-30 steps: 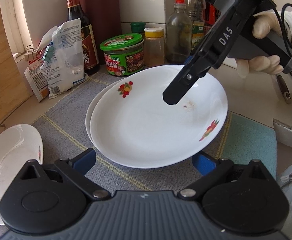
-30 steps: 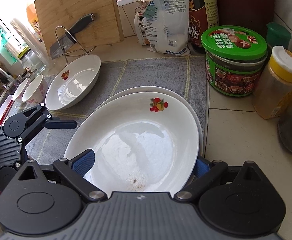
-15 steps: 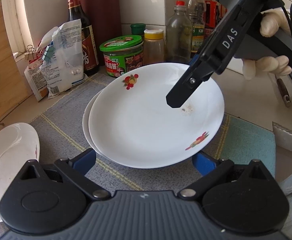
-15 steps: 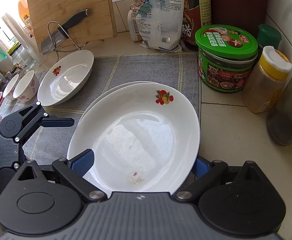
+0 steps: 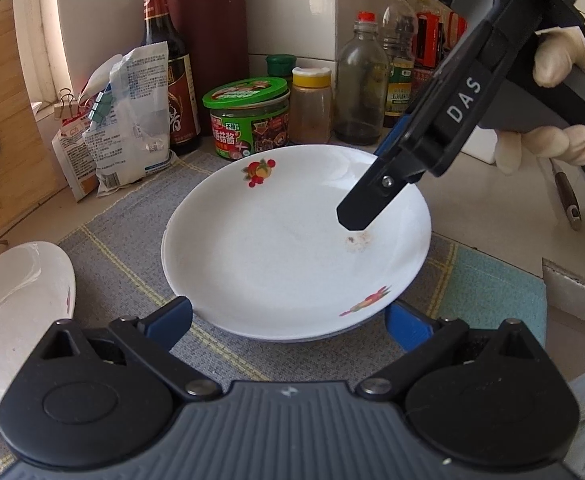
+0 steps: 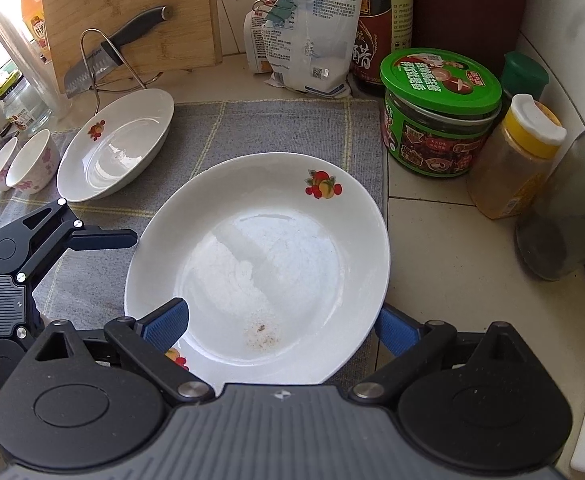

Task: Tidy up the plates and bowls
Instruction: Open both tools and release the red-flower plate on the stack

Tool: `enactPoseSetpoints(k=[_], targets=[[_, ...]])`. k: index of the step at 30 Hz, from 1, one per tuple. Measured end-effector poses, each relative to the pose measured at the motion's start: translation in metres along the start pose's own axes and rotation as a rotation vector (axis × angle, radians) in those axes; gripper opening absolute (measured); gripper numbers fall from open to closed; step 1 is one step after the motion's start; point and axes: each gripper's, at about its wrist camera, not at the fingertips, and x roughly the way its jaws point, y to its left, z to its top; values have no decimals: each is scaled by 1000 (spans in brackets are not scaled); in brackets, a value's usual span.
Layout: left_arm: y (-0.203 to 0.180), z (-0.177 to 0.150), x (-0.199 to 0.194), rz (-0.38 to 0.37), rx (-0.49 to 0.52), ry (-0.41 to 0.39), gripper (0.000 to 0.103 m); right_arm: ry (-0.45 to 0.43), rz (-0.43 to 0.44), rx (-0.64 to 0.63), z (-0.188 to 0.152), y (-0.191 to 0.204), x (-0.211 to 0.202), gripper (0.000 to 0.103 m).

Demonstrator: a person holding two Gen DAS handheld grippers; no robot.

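Observation:
A white plate with fruit prints [image 5: 292, 248] [image 6: 260, 264] lies stacked on a second white plate, whose rim [image 5: 167, 248] shows at the left, on the grey mat [image 6: 284, 124]. My right gripper [image 6: 280, 326] is open, one finger over the plate's near rim and one beside it; in the left wrist view its finger [image 5: 376, 200] hangs over the plate. My left gripper [image 5: 288, 318] is open, its jaws wide on either side of the plates' near edge, apart from them. A third white plate [image 6: 116, 144] [image 5: 16, 320] lies to the left on the mat.
Two small floral bowls [image 6: 32, 164] stand at the far left. A green-lidded jar [image 6: 440, 108], a yellow-capped spice jar [image 6: 516, 156], bottles [image 5: 358, 84], sauce bottle [image 5: 168, 64], clipped bags [image 6: 312, 32] and a cutting board with knife [image 6: 128, 20] ring the back.
The top plate has come down and slid into line over the lower plate, now nearly covering it. Both grippers stay open around it.

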Motion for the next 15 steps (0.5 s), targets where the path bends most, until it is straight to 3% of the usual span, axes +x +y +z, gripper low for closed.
enactPoseSetpoints(k=[6,15], targets=[[-2,4,-11,9,-12,-55,102,-68,-7,-46,0,12,-14,103],[5,0,-40,104,-107,-106,102,-203,-124,-205,0,52,-22,103]])
